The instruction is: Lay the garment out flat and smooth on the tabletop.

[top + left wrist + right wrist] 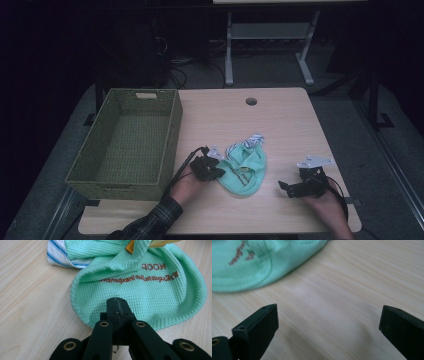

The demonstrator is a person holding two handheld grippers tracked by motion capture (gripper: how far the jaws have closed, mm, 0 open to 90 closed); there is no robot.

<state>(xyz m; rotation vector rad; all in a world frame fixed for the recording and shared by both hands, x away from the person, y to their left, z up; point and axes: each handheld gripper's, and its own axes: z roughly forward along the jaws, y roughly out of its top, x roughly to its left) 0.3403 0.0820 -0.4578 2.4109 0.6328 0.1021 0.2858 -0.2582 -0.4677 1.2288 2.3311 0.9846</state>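
1. The wooden table (280, 120) is holding everything, and it is sitting on a grey floor.
2. A big green woven basket (170, 145) is standing on the left side of the table, and nothing is lying inside it.
3. A mint green cloth (245, 170) with brown writing is lying bunched up in the middle of the table, a bit toward the near edge, well apart from the basket.
4. A white cloth with blue stripes (254, 140) is peeking out from under the far side of the green one.
5. The left gripper (216, 172) is sitting at the left edge of the green cloth, with its jaws pressed together, pinching a fold of it.
6. The right gripper (284, 186) is waiting to the right of the cloth, close to the near edge, with its jaws wide apart over bare wood, touching nothing.
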